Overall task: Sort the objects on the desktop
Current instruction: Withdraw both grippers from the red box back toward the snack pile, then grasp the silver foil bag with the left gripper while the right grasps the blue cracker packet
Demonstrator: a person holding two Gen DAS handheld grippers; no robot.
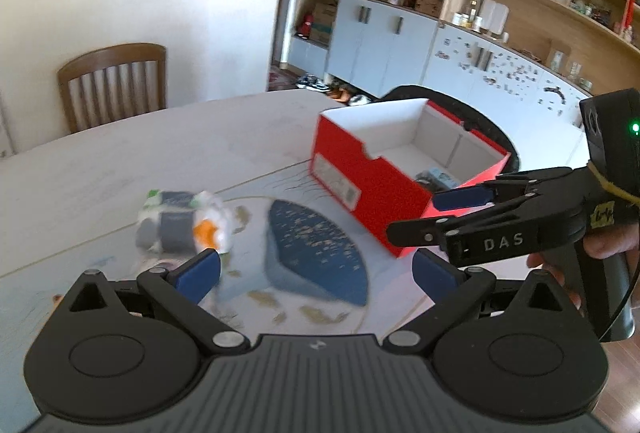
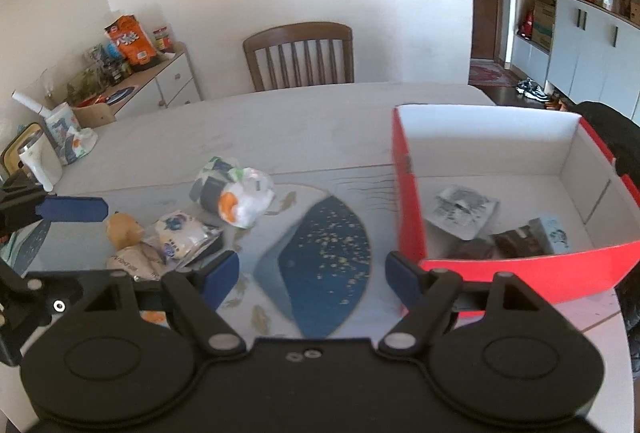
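Fingers wide on both: left gripper (image 1: 316, 271) and right gripper (image 2: 312, 283) empty, nothing btwn jaws. Step, prob: between picks. Red box (image 2: 412, 233) already holds few items; snack packets (image 2: 232, 193) left of box. Next: reach packets, close on one.

Left claw (image 1: 318, 273) spread wide over blue mat (image 1: 316, 253); wrapped packet (image 1: 184, 225) left, red box (image 1: 400, 169) right

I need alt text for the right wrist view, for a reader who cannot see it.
Open, empty right tongs hover over a table beside a red box holding a few packets. To the left lie snack bags, with a wooden chair behind.
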